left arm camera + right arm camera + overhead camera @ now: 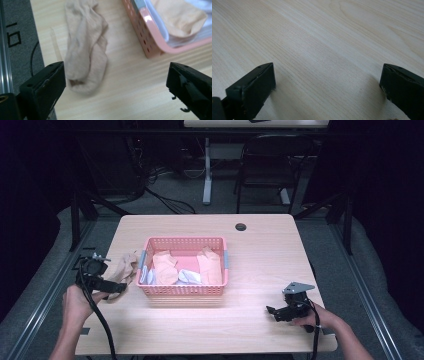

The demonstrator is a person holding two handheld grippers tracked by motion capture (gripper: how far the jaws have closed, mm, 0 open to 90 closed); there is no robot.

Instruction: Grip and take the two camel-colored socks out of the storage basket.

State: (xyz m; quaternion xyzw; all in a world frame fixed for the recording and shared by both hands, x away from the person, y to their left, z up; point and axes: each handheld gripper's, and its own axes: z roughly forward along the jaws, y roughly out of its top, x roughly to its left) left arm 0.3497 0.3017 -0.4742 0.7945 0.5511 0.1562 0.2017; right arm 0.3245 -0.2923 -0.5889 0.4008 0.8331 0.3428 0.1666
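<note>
On pale wood table (260, 255), pink basket (184, 291) of folded socks at centre, beige sock (86, 50) lying just left of it, my left gripper (115, 85) spread wide above the sock, my right gripper (328, 87) released, over bare wood.

- lab / recording room, not a home
- pale wood desk (260, 255) with cable hole (241, 227), set inside black metal frame (75, 220)
- dark curtains (30, 180) left and right
- far side: loose cables on floor (160, 195), black chair (270, 165), second desk's leg (207, 170)
- grey carpet (325, 245)
</note>
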